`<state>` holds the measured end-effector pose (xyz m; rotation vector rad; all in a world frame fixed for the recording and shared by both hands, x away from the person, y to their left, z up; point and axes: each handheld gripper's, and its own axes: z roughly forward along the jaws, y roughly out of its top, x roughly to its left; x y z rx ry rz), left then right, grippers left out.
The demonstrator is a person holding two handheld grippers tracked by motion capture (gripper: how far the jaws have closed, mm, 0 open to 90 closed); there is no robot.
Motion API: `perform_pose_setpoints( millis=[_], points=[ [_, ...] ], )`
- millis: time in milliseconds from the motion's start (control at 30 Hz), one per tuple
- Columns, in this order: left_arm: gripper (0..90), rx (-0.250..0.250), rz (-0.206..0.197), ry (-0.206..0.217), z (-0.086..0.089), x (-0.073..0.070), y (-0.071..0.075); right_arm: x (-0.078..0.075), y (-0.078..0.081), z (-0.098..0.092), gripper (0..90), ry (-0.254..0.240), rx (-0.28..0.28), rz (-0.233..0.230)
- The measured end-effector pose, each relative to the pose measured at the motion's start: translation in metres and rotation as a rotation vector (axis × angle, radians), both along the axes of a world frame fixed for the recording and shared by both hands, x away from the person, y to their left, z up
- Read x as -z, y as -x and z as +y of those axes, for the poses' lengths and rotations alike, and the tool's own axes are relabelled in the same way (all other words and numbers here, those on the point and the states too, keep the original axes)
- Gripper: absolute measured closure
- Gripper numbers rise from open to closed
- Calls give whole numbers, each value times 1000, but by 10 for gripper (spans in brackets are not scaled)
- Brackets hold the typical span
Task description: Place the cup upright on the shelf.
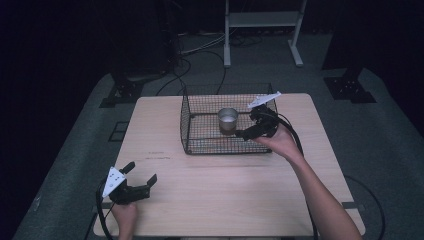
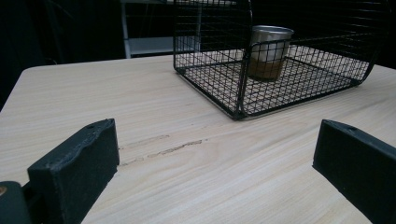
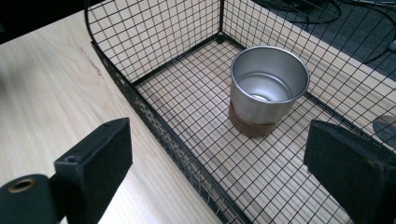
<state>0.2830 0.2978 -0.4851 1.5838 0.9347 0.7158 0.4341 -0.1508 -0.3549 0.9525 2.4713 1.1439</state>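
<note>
A black wire basket (image 1: 186, 125) stands on the far middle of the wooden table (image 1: 225, 190). Inside it an empty metal cup (image 1: 228, 120) with a brown lower band stands upright. My right gripper (image 1: 246, 125) hovers over the basket's right side, open, a little right of the cup and apart from it. In the right gripper view the cup (image 3: 268, 88) stands on the basket's (image 3: 154, 126) mesh floor ahead of the open jaws (image 3: 219, 140). My left gripper (image 1: 142, 172) rests low at the table's near left, open and holding nothing. Its view (image 2: 212, 140) shows the basket (image 2: 210, 84) and cup (image 2: 268, 46) farther off.
Bare wood lies between the left gripper and the basket, with a faint scuff mark (image 2: 163, 149). Beyond the table a white metal frame (image 1: 260, 30) stands on the dark floor, with cables (image 1: 200, 55) and black stand feet (image 1: 350, 87) nearby.
</note>
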Motion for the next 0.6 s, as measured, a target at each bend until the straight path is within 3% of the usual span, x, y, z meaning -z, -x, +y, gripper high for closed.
perform_pose_setpoints(
  millis=[600],
  points=[
    [0,1,1,-5,0,0,0,11,30,-19,74,-9,12,-10]
  ],
)
